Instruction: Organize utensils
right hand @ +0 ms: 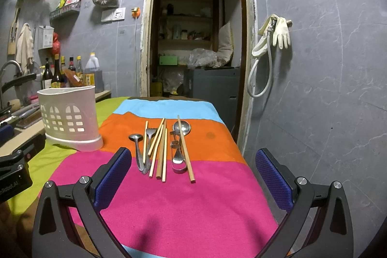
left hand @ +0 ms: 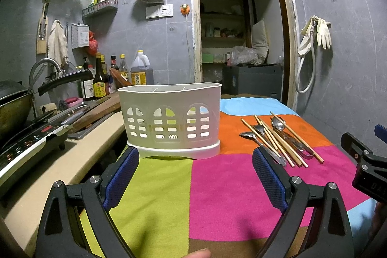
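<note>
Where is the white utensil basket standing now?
The white utensil basket stands on the striped cloth, straight ahead in the left wrist view, left of the chopsticks and spoons.

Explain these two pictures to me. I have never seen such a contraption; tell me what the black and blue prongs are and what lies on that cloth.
A person holds two hand-held grippers, each with a camera looking along its fingers. One picture is from the left gripper, the other from the right gripper. Both sets of jaws stand open and hold nothing. On the striped cloth stand a white utensil holder and a loose pile: wooden chopsticks, metal spoons and a fork. The holder looks empty through its openings.
</note>
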